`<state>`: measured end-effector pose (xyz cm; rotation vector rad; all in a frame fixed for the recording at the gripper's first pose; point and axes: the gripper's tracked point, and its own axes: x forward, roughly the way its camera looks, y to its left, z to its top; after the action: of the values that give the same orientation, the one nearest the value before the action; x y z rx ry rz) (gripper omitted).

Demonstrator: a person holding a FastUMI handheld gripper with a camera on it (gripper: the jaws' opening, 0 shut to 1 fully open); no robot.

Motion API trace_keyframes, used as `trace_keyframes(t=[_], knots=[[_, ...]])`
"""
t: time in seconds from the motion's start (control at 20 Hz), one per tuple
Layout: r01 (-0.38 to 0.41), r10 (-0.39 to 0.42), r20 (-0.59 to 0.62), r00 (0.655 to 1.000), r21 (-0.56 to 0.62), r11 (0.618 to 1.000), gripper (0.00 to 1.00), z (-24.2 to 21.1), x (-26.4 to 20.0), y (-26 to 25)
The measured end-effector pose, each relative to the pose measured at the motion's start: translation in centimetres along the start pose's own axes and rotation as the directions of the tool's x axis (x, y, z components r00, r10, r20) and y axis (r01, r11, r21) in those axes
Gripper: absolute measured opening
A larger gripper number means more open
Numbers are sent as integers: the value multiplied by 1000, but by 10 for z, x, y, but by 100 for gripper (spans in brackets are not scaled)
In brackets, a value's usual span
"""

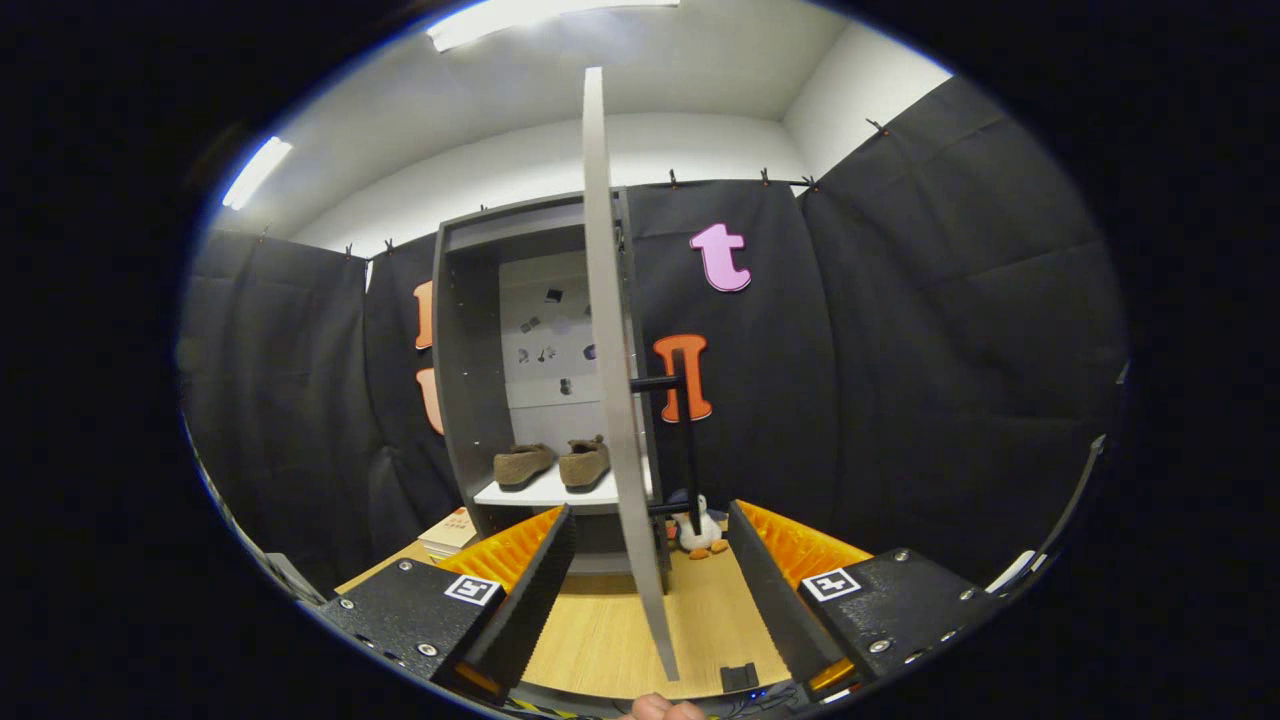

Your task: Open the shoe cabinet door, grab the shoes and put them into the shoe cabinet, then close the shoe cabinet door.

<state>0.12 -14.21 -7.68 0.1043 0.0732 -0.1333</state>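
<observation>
Door (612, 360) edge-on between claw (650, 580) fingers, claw wide, gripping nothing. Brown shoes (553, 464) already on cabinet (465, 380) shelf. Remaining: close door. Risk: push glancing off thin edge, or fast swing bouncing back ajar. Handle (688, 440) on right face.

Bright ceiling strips (540, 15), fisheye-warped edges

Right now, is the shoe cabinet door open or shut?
Open: the door stands edge-on between the open gripper fingers, and the shoes show on the cabinet shelf.
</observation>
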Motion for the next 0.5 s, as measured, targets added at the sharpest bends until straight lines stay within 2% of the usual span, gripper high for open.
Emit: trace_keyframes(t=[0.2,0.4,0.5], knots=[[24,-24,-2,1000,29,999,94,3,13,-19],[-13,13,-1,1000,65,998,92,4,23,-15],[-2,2,-1,1000,69,998,92,5,22,-23]])
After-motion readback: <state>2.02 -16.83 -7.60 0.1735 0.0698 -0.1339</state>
